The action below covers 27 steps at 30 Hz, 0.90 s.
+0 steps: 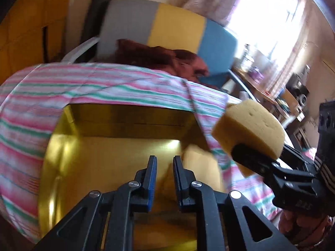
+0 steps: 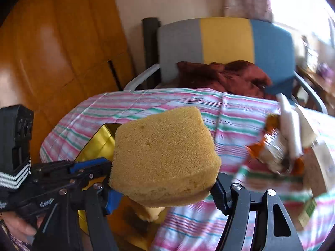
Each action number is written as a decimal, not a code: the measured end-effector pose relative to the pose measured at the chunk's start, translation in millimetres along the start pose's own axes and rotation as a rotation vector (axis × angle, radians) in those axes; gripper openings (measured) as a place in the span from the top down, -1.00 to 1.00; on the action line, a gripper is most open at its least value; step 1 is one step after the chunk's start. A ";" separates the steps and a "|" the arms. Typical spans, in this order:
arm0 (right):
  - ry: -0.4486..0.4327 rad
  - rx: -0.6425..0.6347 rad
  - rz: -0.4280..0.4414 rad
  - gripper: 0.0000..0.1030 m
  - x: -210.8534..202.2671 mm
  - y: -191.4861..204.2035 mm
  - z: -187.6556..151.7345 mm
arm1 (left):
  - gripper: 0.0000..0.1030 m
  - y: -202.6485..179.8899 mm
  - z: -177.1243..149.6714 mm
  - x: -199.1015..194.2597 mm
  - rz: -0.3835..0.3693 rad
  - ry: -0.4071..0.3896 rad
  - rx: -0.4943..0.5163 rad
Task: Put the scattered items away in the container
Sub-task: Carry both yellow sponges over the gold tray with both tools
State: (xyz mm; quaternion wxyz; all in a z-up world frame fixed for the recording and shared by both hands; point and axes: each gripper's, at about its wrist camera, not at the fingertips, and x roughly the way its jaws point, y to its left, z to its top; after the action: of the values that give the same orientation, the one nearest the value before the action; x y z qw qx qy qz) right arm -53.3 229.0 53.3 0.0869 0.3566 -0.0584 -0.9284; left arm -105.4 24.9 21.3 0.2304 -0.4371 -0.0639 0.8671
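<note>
An open gold box (image 1: pixel 62 146) sits on a pink-and-green striped cloth (image 1: pixel 41 96), with one yellow sponge (image 1: pixel 199 163) lying inside it. Over the box's near side my left gripper (image 1: pixel 165 167) is shut, with nothing between its fingers. From the right, my right gripper (image 1: pixel 263 148) comes in shut on a second, thick yellow sponge (image 1: pixel 249 127), held above the box's right edge. In the right wrist view that held sponge (image 2: pixel 165 159) fills the space between the right gripper's (image 2: pixel 165 196) blue pads. The left gripper (image 2: pixel 94 165) crosses from the left over the gold box (image 2: pixel 100 144).
Loose items lie on the cloth to the right: an orange packet (image 2: pixel 270 146), a white tube (image 2: pixel 291 129) and a cardboard carton (image 2: pixel 322 163). Behind stands a grey, yellow and blue chair (image 2: pixel 226 39) with a dark red cloth (image 2: pixel 226 77). A wooden wardrobe (image 2: pixel 52 41) stands at the left.
</note>
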 end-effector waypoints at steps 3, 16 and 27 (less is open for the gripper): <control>0.048 0.002 0.004 -0.37 22.3 12.4 6.6 | 0.77 21.8 -1.8 3.1 -0.019 0.024 -0.057; 0.024 0.097 -0.061 -0.37 20.4 -6.3 8.3 | 0.45 -46.8 -28.6 7.8 -0.199 0.123 0.073; -0.009 0.061 -0.089 -0.38 10.1 -4.7 15.4 | 0.93 -54.1 -38.3 25.9 -0.013 0.112 0.184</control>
State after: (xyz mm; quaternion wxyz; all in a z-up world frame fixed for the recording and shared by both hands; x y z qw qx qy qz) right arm -71.6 232.3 57.3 0.0345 0.3572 -0.0714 -0.9307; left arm -70.0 81.2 -4.0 0.2784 -0.4614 0.0261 0.8420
